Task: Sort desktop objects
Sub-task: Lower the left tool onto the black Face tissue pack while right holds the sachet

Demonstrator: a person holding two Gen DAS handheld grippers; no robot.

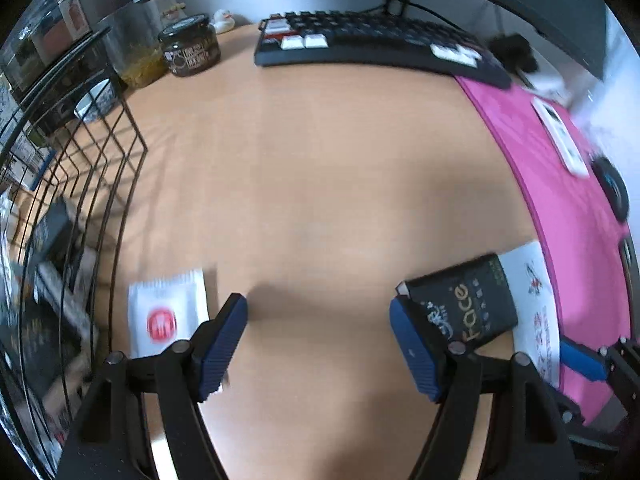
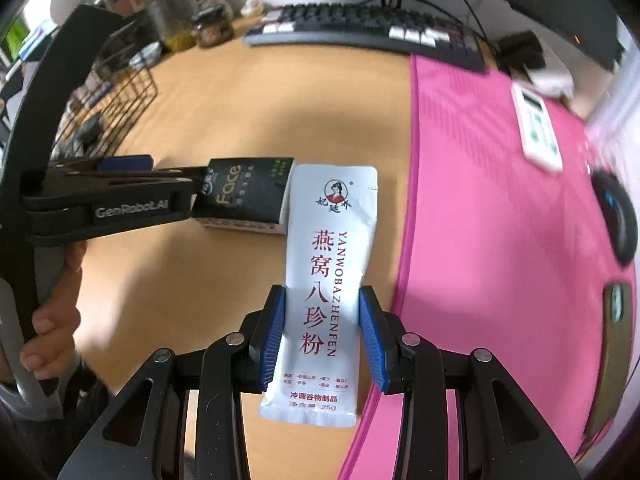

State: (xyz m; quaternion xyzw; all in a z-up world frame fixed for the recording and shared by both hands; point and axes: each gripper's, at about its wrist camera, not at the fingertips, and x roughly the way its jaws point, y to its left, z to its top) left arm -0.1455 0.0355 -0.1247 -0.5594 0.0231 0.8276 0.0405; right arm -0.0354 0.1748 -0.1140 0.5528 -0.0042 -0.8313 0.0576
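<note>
My right gripper (image 2: 322, 292) is shut on a long white sachet (image 2: 328, 264) with red Chinese lettering. Its blue pads press the sachet's two long edges by the pink mat's border. A black box (image 2: 244, 196) marked "Face" lies on the wooden desk just left of the sachet's far end. My left gripper (image 1: 319, 302) stands open over bare desk with nothing between its fingers. The black box (image 1: 464, 304) sits just outside its right finger. A small white sachet (image 1: 168, 316) with a red logo lies just outside its left finger. In the right wrist view the left gripper (image 2: 164, 168) reaches in from the left beside the box.
A black wire basket (image 1: 100, 168) holding several items stands at the left. A dark keyboard (image 1: 372, 40) and a jar (image 1: 190, 46) sit at the back. The pink mat (image 1: 560, 200) carries a white remote (image 1: 560, 136) and a black mouse (image 1: 610, 188). A person's hand (image 2: 52, 320) grips the left handle.
</note>
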